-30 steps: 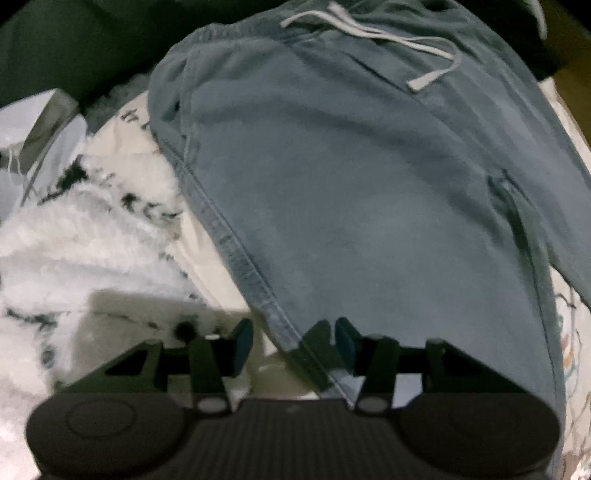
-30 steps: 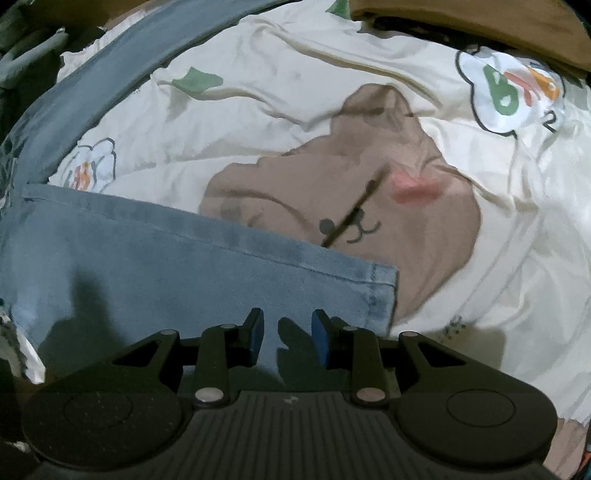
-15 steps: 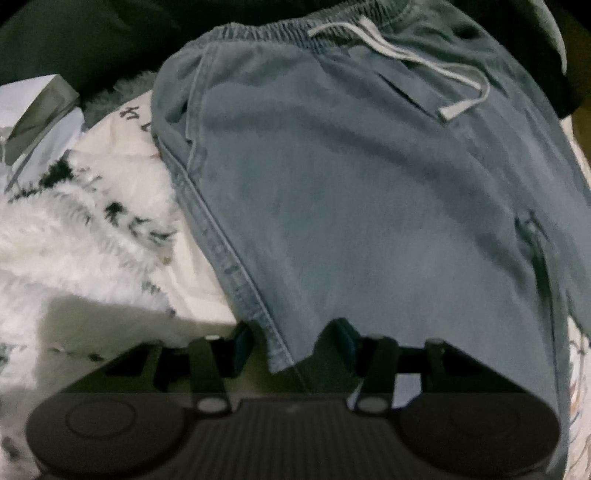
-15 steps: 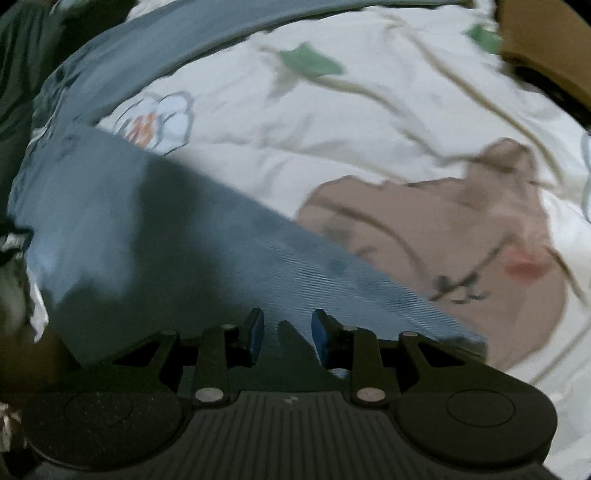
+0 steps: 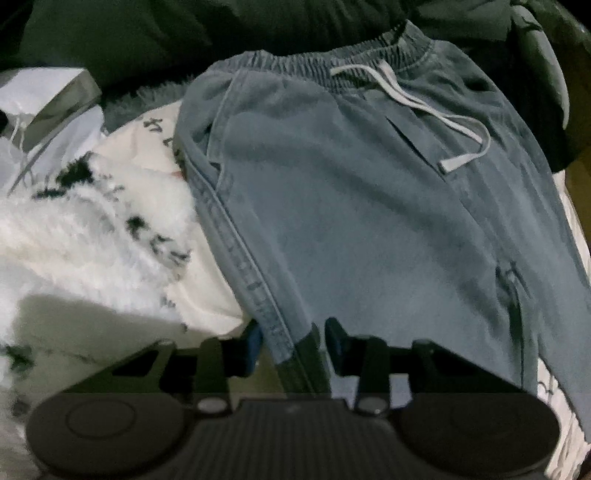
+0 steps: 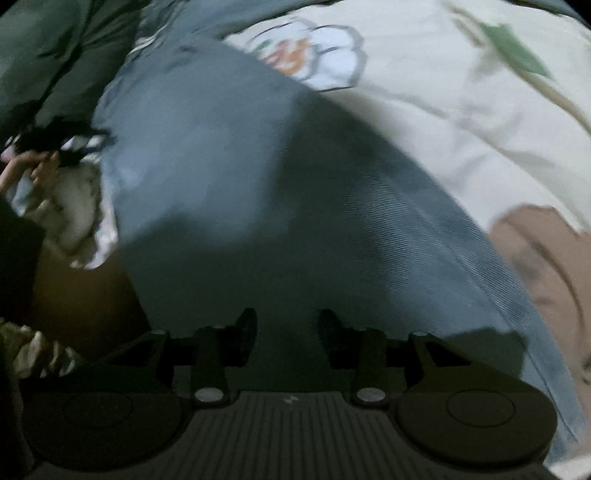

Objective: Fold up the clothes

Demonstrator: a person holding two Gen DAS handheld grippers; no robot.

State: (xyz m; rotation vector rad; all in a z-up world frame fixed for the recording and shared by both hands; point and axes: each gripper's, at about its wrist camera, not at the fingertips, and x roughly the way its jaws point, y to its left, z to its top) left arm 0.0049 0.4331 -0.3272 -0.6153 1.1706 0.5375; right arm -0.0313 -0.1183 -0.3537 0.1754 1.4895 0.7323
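Observation:
Blue denim pants (image 5: 351,206) with an elastic waistband and a white drawstring (image 5: 436,114) lie spread flat on the bed. My left gripper (image 5: 293,339) points down at the pants' left side seam (image 5: 258,291). Its jaws are closing, with the seam edge between them, and the pads do not clearly press the cloth. In the right wrist view my right gripper (image 6: 288,325) hovers over a wide stretch of the pants leg (image 6: 240,184). Its jaws are opening, and the denim lies beneath them, not gripped.
A fluffy white blanket with black flecks (image 5: 74,236) and a white bag (image 5: 48,110) lie left of the pants. Dark cloth (image 5: 184,33) sits beyond the waistband. A cream sheet with flower and bear prints (image 6: 461,122) shows right of the leg. A person's hand (image 6: 26,170) is at the far left.
The pants' side seam has slid between the left jaws, which have narrowed. The right gripper has swept from the leg's hem over the middle of the leg, rolled, and its jaws have widened.

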